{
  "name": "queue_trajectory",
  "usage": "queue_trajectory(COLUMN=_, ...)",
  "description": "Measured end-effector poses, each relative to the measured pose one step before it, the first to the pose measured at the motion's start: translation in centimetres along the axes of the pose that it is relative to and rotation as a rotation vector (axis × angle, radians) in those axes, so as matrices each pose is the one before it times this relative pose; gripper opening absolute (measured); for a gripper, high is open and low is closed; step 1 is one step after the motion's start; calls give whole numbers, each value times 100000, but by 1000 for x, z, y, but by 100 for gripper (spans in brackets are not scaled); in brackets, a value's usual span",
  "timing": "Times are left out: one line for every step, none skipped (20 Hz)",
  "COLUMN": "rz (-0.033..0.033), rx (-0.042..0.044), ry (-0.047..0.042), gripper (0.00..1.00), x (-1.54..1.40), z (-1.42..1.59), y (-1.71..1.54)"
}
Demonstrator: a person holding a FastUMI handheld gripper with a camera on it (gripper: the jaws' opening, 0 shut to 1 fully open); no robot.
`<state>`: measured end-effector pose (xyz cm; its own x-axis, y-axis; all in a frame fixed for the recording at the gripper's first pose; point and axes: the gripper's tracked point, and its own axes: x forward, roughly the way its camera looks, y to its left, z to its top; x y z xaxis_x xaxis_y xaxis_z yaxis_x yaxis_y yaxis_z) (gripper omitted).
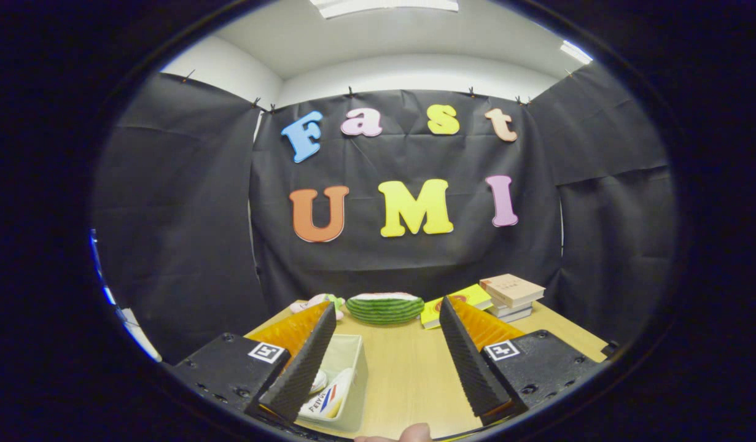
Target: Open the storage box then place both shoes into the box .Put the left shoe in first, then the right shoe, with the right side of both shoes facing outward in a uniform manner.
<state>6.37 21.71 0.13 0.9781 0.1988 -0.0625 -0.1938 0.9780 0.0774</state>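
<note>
**Gripper raised above the table, fingers spread, box low beside the left finger**

The gripper [387, 356] hangs above a wooden table [408, 374] with its two fingers spread wide and nothing between them but bare tabletop. The storage box [347, 368], a pale open-topped container, sits low behind the left finger, which hides part of it. Inside lies what appears to be a shoe [331, 399], white with coloured stripes; whether a second shoe lies with it cannot be told, since the finger covers that part. Well beyond the fingers, at the far edge of the table, rest a watermelon-slice toy [385, 307], a small pink toy [316, 302], a yellow book [457, 302] and a stack of books [511, 296]. A fingertip of the person [414, 433] shows at the near edge.

Judgement: the box reads as already open and at least partly loaded. To finish well, the operator should tip the gripper down toward the box, confirm both shoes face the same way, and keep the spread fingers clear of the box rim while doing so.
</note>
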Motion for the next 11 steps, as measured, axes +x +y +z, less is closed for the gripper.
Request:
queue_trajectory(rz=-58, rx=-1354, ry=87, gripper=100, x=-63, z=-28, y=-25)
queue_trajectory(rz=-134, rx=-1587, ry=-410, gripper=100, x=-297, z=23, y=36)
queue_trajectory(rz=-56, rx=-2590, ry=-1524, gripper=100, x=-206, z=432, y=169)
queue_trajectory(rz=-587, rx=-2599, ry=-1680, gripper=100, x=-240, z=411, y=-28)
queue_trajectory(rz=300, rx=-418, ry=-1206, gripper=100, x=-313, z=-109, y=320)
queue_trajectory(rz=888, rx=674, ry=-725, gripper=100, x=-168, z=106, y=472)
queue_trajectory(rz=193, rx=-141, ry=2, gripper=100, x=-169, z=-142, y=-50)
queue_trajectory(rz=116, rx=280, ry=203, gripper=100, x=-89, z=-5, y=-93)
queue_trajectory(rz=215, rx=524, ry=394, gripper=100, x=115, z=-147, y=57)
queue_trajectory(rz=-21, rx=452, ry=513, gripper=100, x=8, z=-174, y=-141)
queue_trajectory(rz=-240, rx=689, ry=-36, gripper=100, x=148, z=73, y=-88)
